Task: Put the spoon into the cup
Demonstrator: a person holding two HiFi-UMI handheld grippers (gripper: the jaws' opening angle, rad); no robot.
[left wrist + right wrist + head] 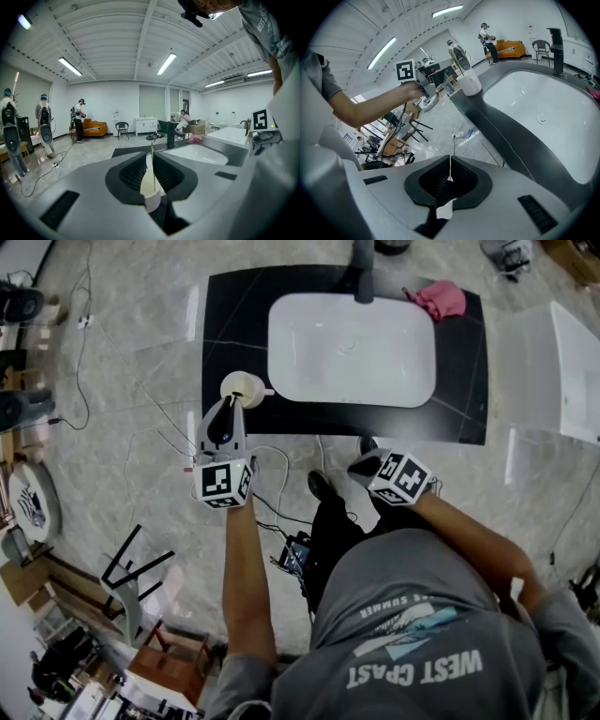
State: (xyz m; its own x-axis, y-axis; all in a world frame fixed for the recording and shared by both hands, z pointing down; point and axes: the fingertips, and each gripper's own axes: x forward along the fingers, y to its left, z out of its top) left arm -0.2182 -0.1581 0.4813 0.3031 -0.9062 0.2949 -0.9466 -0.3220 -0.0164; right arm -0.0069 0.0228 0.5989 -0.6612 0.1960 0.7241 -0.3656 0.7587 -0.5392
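The cup is cream, the sink white, the cloth pink, the counter black.

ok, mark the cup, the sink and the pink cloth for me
cup (pixel 244 386), head view, middle of its open top
sink (pixel 394 362), head view, bare floor of the white basin
cloth (pixel 439 299), head view, middle of the pink bundle

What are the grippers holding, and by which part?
The left gripper has the spoon between its slightly parted jaws, by the handle, at the cup; a firm pinch cannot be told. The right gripper holds nothing.
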